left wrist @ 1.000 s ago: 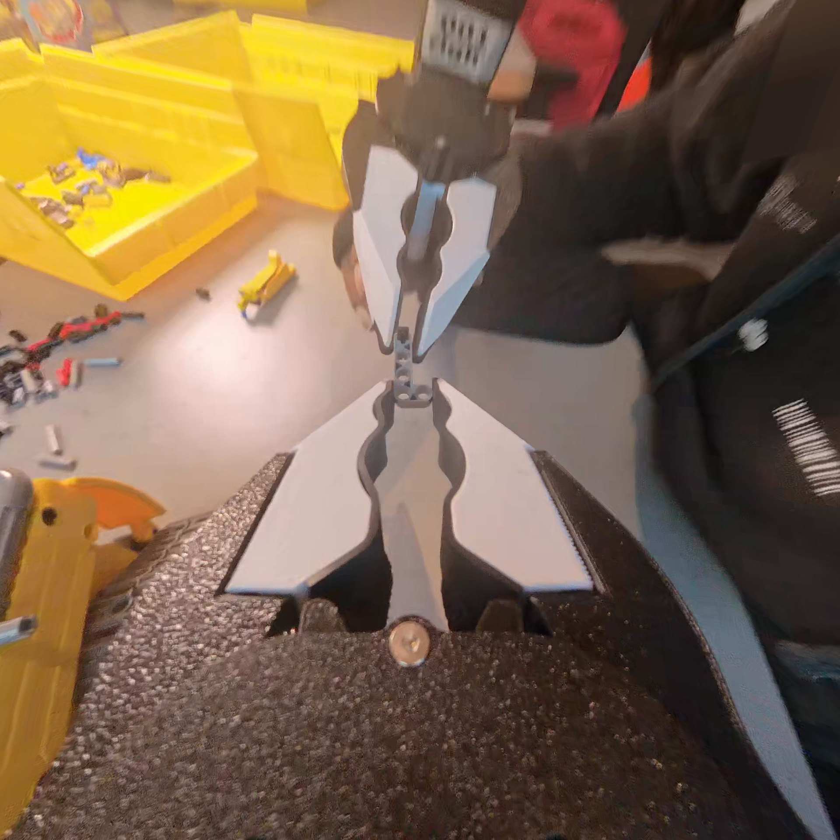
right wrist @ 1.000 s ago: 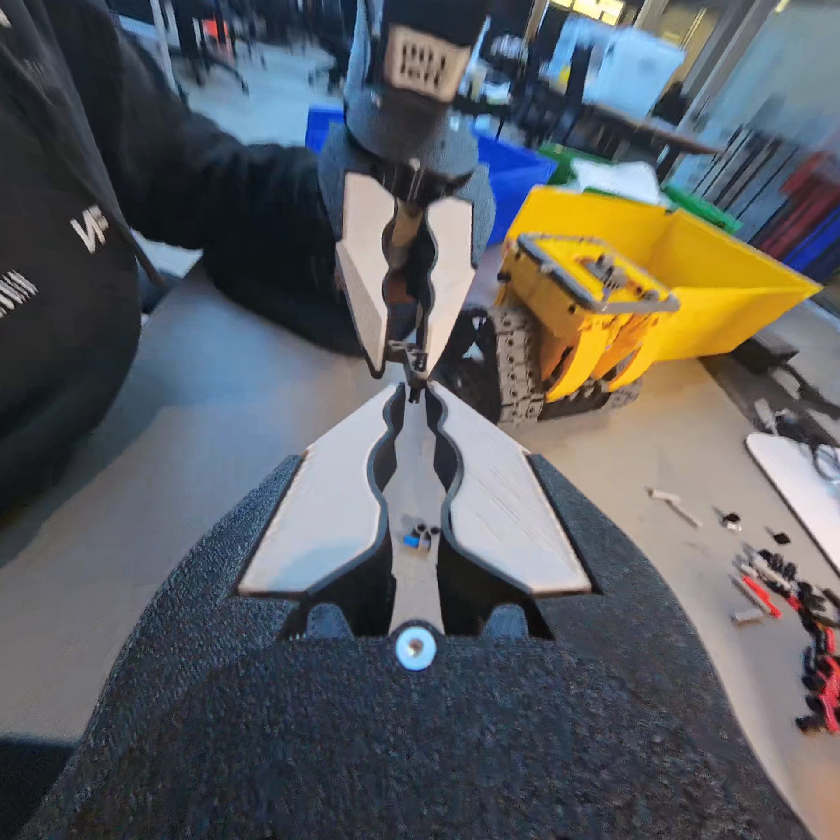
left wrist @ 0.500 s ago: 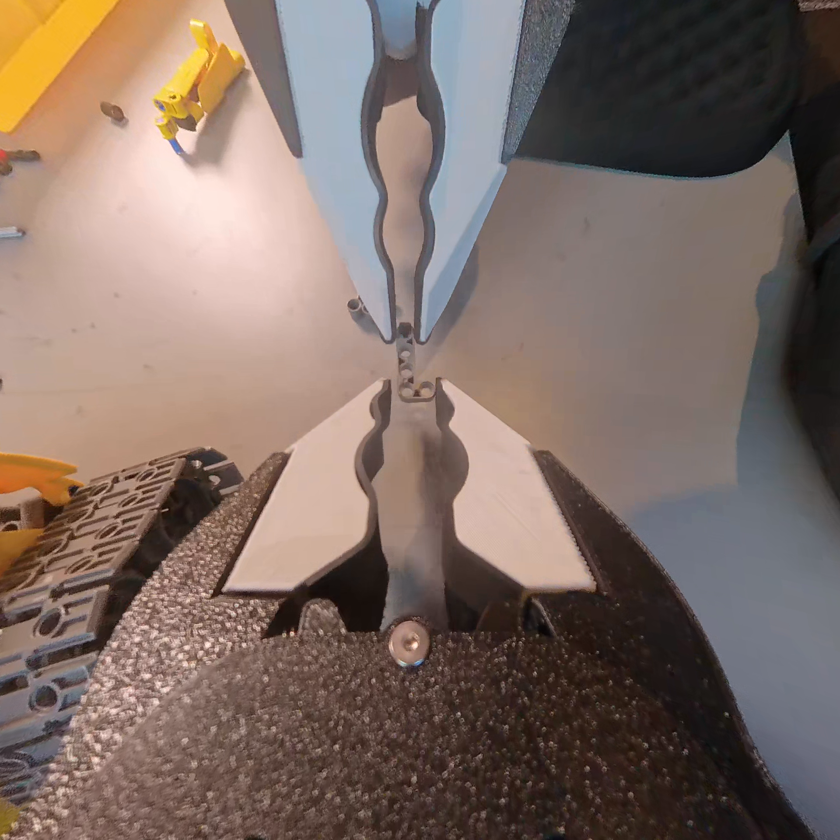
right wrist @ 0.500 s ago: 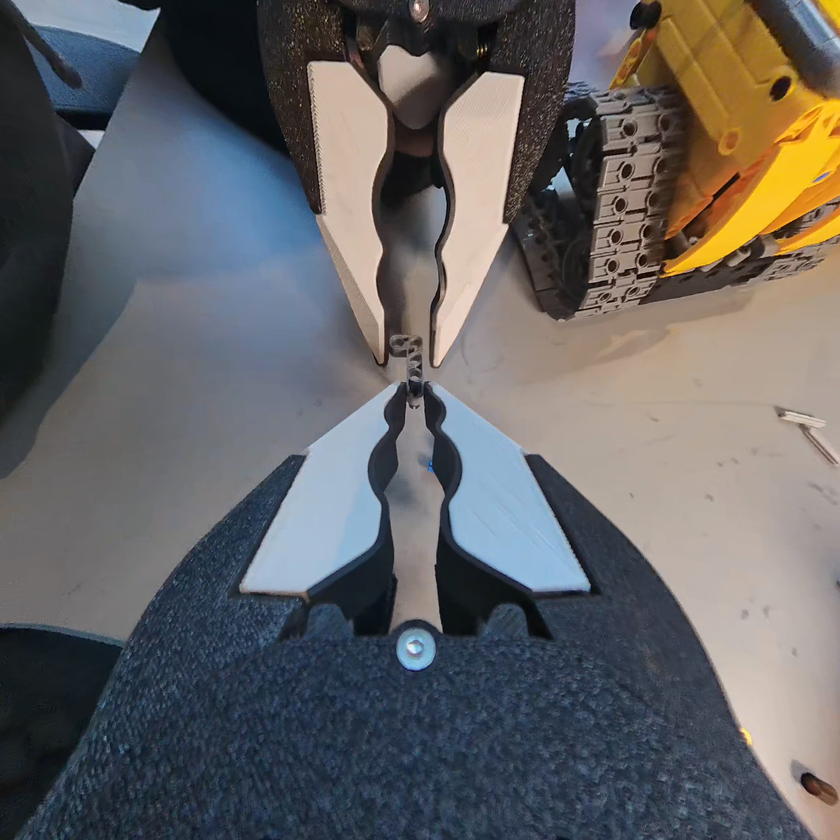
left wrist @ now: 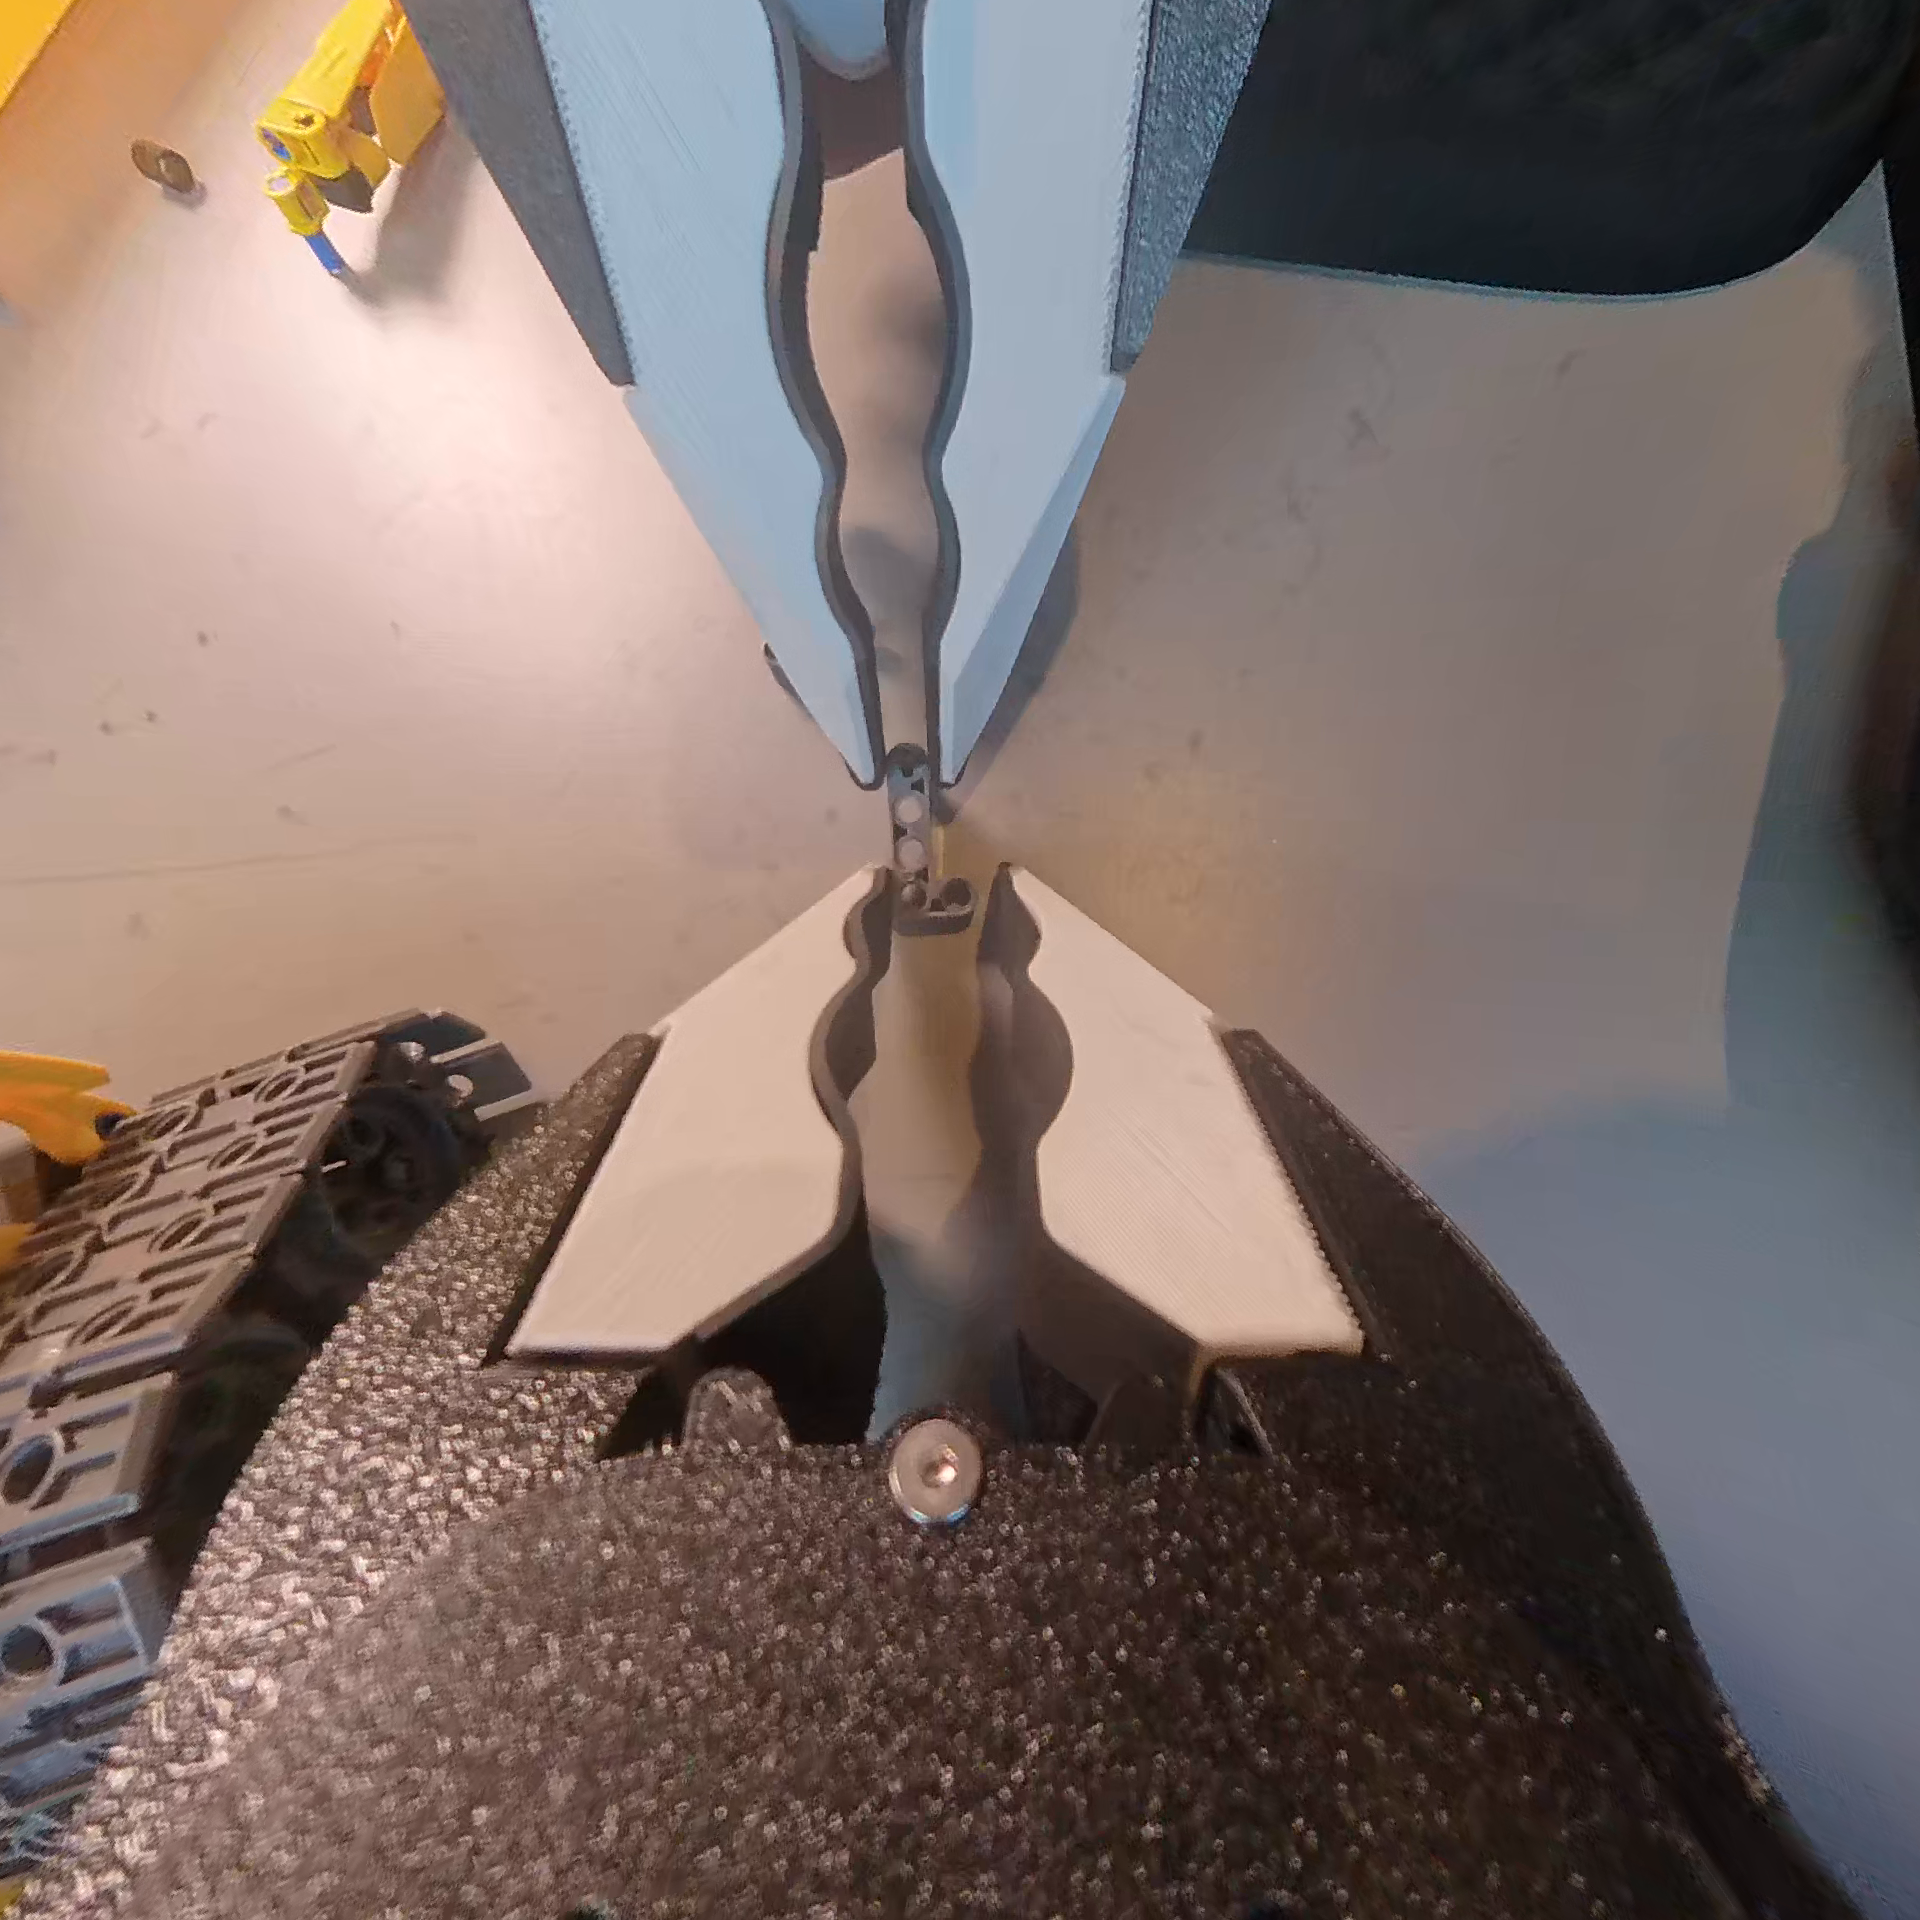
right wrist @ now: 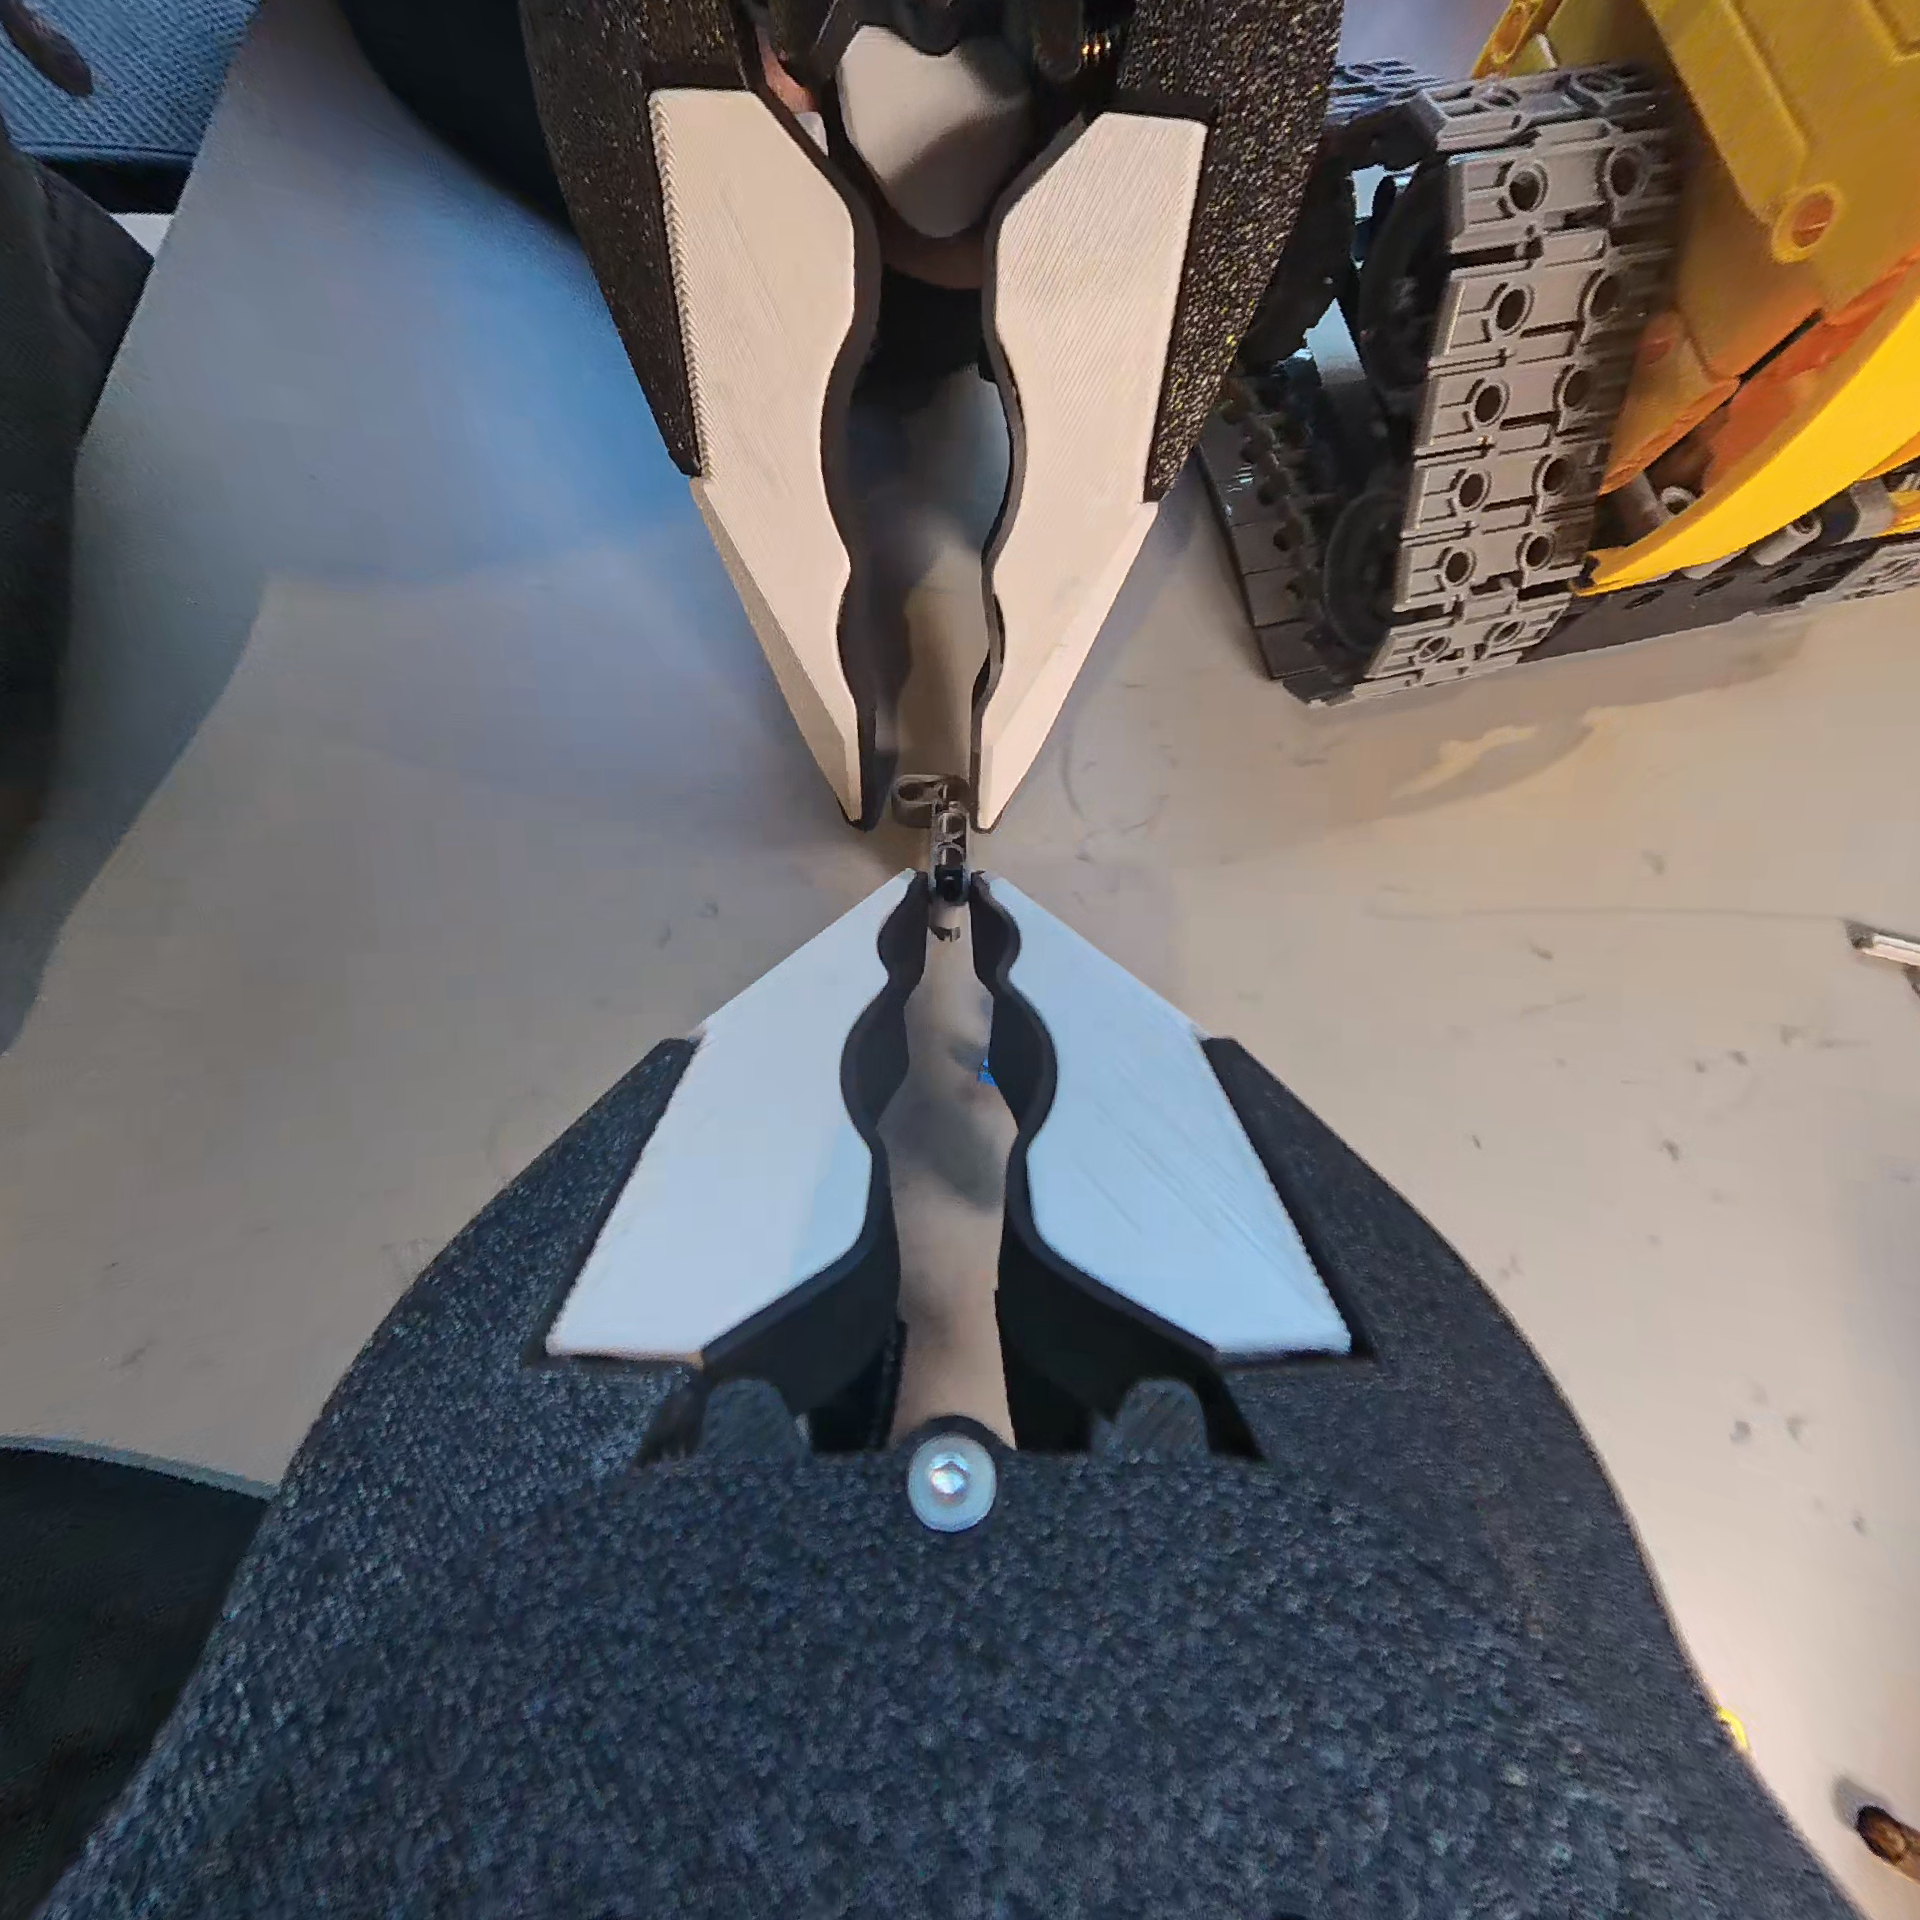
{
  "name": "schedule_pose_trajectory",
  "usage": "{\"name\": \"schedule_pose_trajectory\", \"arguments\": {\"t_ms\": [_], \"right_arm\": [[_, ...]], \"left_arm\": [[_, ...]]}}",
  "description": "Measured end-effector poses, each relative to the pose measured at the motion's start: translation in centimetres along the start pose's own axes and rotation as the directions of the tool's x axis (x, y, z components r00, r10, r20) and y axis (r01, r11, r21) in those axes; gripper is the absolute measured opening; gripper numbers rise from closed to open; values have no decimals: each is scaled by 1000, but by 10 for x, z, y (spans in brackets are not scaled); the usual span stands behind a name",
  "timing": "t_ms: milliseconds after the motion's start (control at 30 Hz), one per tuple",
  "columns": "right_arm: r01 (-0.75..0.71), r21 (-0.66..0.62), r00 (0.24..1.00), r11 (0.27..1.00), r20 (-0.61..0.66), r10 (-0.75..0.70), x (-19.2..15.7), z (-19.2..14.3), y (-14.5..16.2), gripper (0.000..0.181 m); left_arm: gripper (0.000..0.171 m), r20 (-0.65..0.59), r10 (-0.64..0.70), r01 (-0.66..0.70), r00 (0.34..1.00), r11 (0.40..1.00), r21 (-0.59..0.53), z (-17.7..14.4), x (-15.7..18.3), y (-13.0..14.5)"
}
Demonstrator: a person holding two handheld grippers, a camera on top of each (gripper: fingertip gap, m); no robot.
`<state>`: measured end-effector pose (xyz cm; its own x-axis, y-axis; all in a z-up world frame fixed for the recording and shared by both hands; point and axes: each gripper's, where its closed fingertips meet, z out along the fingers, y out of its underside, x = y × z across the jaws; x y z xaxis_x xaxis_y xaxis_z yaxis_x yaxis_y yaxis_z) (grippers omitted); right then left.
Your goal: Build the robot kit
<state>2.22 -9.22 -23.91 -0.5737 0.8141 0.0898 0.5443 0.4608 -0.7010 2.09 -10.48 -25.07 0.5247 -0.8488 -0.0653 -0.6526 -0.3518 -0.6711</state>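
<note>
A small dark grey L-shaped beam with holes [left wrist: 912, 831] hangs just above the beige table, held between both grippers, which point tip to tip. My left gripper [left wrist: 938, 896] is shut on the beam's short leg at the near end. My right gripper [left wrist: 902, 771] comes in from the top of the left wrist view and pinches the beam's far end. In the right wrist view my right gripper [right wrist: 945, 883] is shut on the near end of the beam [right wrist: 948, 831], and my left gripper [right wrist: 922, 819] holds the far end.
A yellow toy vehicle with grey link tracks [right wrist: 1507, 416] stands close to the right of the left gripper and also shows in the left wrist view [left wrist: 156, 1195]. A small yellow part [left wrist: 332, 125] lies far left. A dark sleeve [left wrist: 1558, 135] is at top right. A loose grey pin [right wrist: 1886, 945] lies at the right.
Over the last second both grippers tipped down toward the table with the beam still held between them. Since half a second ago they have barely moved.
</note>
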Motion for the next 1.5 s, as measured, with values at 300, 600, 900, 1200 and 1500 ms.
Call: {"name": "schedule_pose_trajectory", "arguments": {"t_ms": [300,600,900,1200,1500], "right_arm": [[7,-10,1000,1000,-14,-7,0,-1,3,9],[-314,51,946,948,105,308,3,-8,-3,7],[-312,206,944,928,175,278,-3,-25,-23,16],[167,274,983,947,-126,-137,-7,-39,-39,28],[475,169,853,864,-331,-404,-8,-49,-61,18]], "left_arm": [[17,-1,-1,1,1000,1000,-3,0,0,0],[20,43,33,-35,999,999,38,-5,-4,-8],[16,-73,-65,74,995,988,133,-17,3,-21],[17,-386,-281,394,879,884,253,-43,10,-44],[16,-682,-335,620,650,753,220,-63,25,-61]]}}
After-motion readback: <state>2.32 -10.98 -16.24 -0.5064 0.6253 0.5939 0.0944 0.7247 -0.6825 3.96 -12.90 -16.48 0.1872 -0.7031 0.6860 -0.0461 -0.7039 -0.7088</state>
